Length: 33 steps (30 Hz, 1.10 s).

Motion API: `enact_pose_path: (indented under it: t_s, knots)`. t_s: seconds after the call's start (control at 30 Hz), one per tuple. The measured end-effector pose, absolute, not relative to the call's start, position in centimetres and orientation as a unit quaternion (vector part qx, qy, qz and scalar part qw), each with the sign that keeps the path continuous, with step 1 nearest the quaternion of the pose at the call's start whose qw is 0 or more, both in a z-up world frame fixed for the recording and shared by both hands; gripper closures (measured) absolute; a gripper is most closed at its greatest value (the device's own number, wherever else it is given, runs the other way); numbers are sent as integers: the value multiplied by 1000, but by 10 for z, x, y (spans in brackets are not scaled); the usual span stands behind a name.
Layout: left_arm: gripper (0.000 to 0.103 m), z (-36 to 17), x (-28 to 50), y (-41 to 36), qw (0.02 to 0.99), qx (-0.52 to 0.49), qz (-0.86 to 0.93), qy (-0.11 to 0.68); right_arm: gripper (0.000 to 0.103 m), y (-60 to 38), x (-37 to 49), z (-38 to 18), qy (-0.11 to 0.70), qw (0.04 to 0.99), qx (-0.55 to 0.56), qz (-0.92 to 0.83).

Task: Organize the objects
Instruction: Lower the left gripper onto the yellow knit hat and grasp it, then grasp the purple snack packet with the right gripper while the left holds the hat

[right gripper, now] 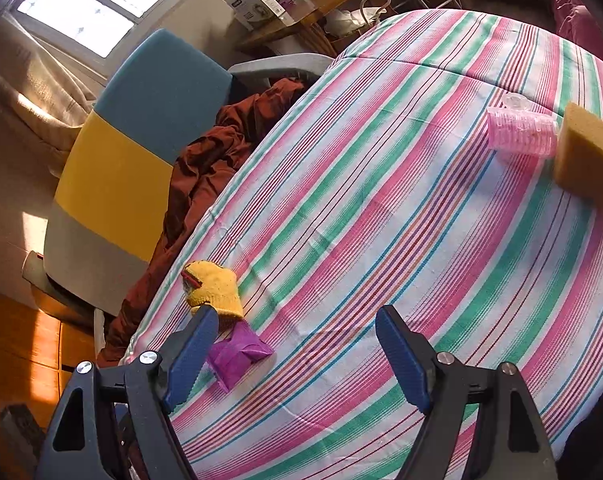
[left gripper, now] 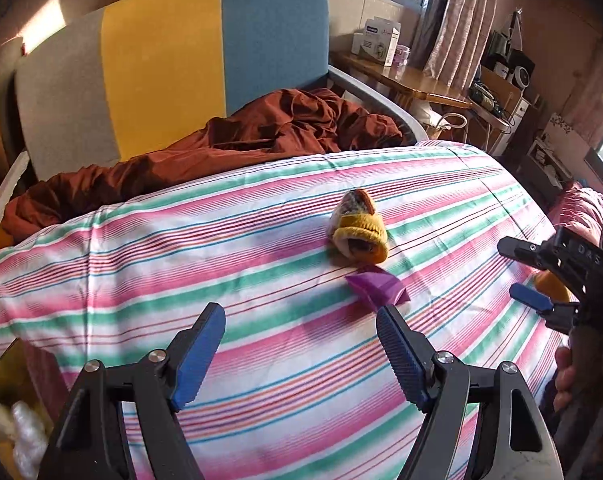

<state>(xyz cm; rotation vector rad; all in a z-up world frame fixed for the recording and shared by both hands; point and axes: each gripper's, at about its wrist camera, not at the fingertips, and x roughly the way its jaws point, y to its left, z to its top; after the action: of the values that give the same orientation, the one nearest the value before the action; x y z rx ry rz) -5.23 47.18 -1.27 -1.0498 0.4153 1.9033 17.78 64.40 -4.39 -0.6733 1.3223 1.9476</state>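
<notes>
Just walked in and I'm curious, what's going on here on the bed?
A person is tidying small things off a striped bedspread with a gripper in each hand. Both the left gripper and the right gripper are open and empty. A yellow knit sock, a purple packet, a pink hair roller and a sponge lie untouched.

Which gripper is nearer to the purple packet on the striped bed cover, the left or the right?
Right. The right gripper has the purple packet just beside its left finger. The left gripper hangs farther back, packet ahead of its fingertips. Both are open.
</notes>
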Motion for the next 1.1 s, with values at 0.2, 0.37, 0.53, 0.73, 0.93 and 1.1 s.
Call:
enact_pose_path:
  t_s: [0.2,0.37,0.53,0.73,0.93,1.1]
  knots:
    - [24,-30,-64,543,473,-421,751,186,20,639,179,-35,497,334,-243,763]
    - [24,-53,-75,590,475,-423,740,216,20,637,172,-36,494,321,-253,768]
    - [25,-73,-85,624,483,-445,724,211,20,637,169,-40,491,322,-265,765]
    - [67,-87,-101,612,472,-474,723,175,20,637,161,-49,486,316,-293,761]
    - [67,-86,-120,529,412,-496,751,143,20,635,148,-59,485,290,-324,759]
    - [67,-85,-105,456,376,-504,766,131,20,625,128,-70,469,259,-367,760]
